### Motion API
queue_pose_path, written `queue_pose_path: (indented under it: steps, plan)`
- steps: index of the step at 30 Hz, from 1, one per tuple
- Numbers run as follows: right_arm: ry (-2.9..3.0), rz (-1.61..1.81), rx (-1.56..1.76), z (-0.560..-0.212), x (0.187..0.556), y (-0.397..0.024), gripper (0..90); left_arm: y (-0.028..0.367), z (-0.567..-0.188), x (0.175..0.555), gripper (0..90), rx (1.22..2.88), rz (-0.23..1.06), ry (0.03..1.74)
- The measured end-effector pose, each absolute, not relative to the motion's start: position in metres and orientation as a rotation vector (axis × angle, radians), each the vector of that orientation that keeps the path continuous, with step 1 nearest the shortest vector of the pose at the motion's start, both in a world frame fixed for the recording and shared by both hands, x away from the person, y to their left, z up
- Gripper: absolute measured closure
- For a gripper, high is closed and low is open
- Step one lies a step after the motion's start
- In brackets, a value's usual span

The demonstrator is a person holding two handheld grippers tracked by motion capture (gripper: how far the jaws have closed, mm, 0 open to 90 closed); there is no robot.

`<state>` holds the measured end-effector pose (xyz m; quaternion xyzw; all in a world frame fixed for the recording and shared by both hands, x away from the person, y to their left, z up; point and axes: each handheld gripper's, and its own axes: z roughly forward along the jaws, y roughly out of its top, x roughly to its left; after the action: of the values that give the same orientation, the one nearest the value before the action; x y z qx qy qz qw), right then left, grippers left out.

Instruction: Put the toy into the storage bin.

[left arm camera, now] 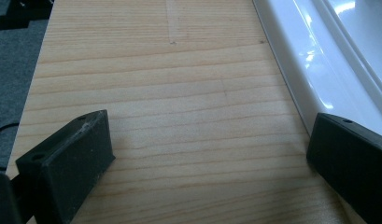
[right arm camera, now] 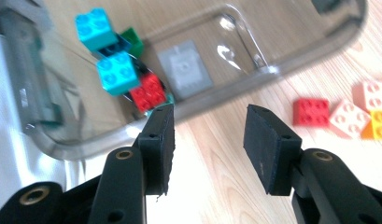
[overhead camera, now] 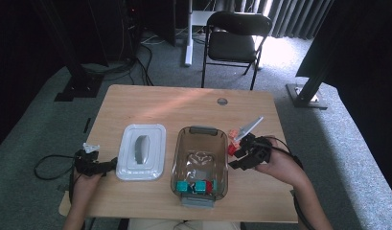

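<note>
With my right hand-held gripper (right arm camera: 208, 135) spread and empty beside the clear bin (right arm camera: 291, 60), I judged it best to swing squarely over the red brick (right arm camera: 311, 112) lying loose on the counter (right arm camera: 216, 168) and pinch its flat sides.

right gripper (right arm camera: 209, 140): 2 black jaws stand apart over bare wood of the table (right arm camera: 216, 186), nothing between the pads. beyond the jaws lies a clear plastic container (right arm camera: 268, 70) holding 2 cyan bricks (right arm camera: 116, 72), a red brick (right arm camera: 149, 92), a green brick (right arm camera: 132, 41) and a grey plate (right arm camera: 184, 69). outside the container's rim, to the right on the table, sit a loose red brick (right arm camera: 311, 112), 2 pale pink bricks (right arm camera: 350, 119) and an orange brick (right arm camera: 378, 125), close together.
</note>
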<state>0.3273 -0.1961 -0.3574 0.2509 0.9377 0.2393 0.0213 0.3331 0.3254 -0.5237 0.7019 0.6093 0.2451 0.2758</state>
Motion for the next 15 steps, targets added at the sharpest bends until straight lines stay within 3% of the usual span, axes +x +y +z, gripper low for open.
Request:
queue_pose_path:
  steps: [15]
  plan:
    - [2.762,0.742,1.116,-0.390,0.370,-0.245,52.9,0.325,-0.524,0.333,0.8,1.885,0.659,1.637]
